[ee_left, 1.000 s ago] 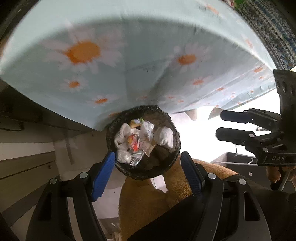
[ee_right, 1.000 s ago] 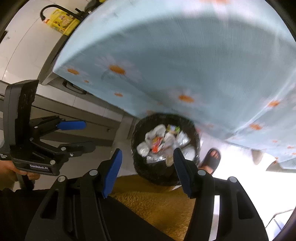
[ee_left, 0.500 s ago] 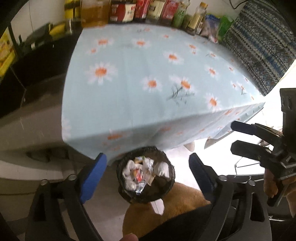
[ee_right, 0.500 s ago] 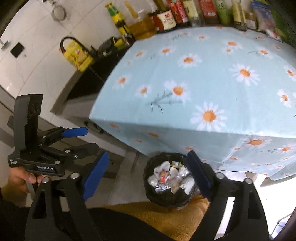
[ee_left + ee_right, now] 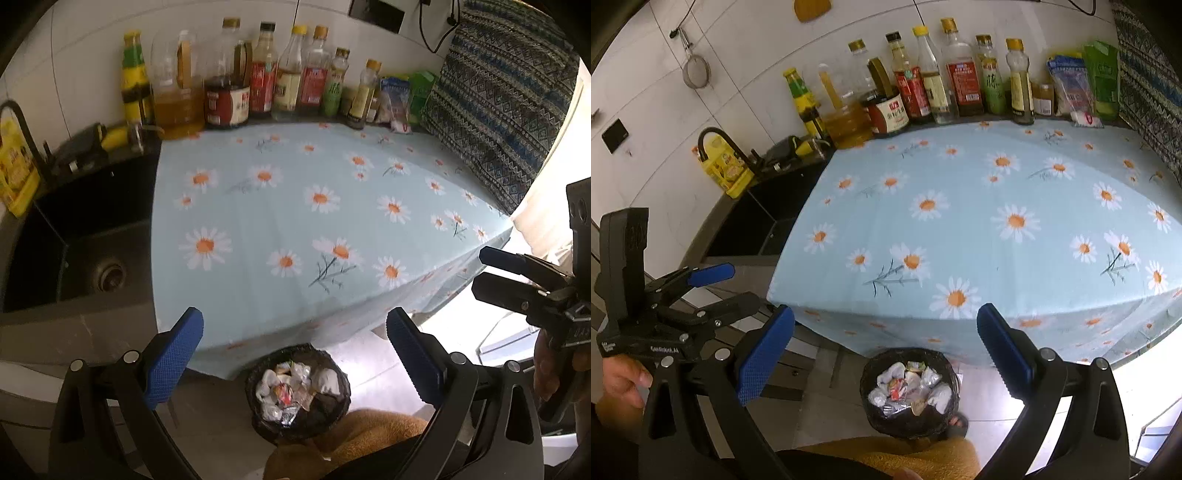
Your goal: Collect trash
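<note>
A black mesh bin stands on the floor under the table's near edge, filled with crumpled wrappers and tissues; the right wrist view shows the bin too. My left gripper hangs high above it, its jaws opening with nothing between the blue pads. To its right, my right gripper is at the same height, its jaws also opening on nothing. Each appears in the other's view: the right gripper and the left gripper. The daisy-print tablecloth shows no loose trash.
Several sauce and oil bottles line the back wall. A dark sink lies left of the table, and a patterned cushion leans at the right. A sandalled foot stands beside the bin.
Both grippers have risen from below the table's edge to above it, bringing the tabletop and bottles into view. Both pairs of jaws have spread wider. The bin looks smaller.
</note>
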Available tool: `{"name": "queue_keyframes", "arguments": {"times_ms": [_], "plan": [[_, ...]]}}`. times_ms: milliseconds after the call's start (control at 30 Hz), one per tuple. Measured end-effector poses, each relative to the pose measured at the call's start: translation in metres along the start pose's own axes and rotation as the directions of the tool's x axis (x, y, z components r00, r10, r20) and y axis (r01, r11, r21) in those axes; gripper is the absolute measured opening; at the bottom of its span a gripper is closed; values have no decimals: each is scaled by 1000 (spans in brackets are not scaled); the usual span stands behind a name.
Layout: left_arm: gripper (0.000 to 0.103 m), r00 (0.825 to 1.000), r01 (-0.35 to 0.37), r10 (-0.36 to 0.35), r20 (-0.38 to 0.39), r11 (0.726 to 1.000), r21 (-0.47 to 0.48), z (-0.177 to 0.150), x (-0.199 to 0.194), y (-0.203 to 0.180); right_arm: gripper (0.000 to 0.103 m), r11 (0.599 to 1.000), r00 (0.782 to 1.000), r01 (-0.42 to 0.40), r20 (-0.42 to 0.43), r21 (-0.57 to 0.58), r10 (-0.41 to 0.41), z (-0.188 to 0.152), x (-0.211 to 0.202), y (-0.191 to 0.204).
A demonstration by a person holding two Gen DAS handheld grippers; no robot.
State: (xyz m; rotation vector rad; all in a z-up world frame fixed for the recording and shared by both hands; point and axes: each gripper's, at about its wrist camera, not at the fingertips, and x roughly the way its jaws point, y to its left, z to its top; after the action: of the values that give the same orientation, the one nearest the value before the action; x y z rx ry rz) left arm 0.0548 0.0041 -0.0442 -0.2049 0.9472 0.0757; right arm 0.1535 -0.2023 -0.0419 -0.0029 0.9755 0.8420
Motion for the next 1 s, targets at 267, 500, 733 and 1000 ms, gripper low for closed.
{"name": "queue_keyframes", "arguments": {"times_ms": [267, 500, 733, 1000], "plan": [[96, 997, -62, 63, 45, 998, -8, 22, -24, -26, 98, 999, 997, 3, 79, -32, 0, 25, -35, -16], [96, 991, -94, 97, 93, 995, -27, 29, -33, -44, 98, 998, 993, 11, 118, -60, -3, 36, -52, -36], [96, 988, -114, 119, 94, 992, -60, 31, -30, -49, 98, 997, 995, -7, 97, -75, 14, 33, -49, -48], [96, 985, -134, 140, 100, 989, -69, 31, -29, -52, 98, 996, 996, -19, 88, -91, 27, 31, -51, -53]]}}
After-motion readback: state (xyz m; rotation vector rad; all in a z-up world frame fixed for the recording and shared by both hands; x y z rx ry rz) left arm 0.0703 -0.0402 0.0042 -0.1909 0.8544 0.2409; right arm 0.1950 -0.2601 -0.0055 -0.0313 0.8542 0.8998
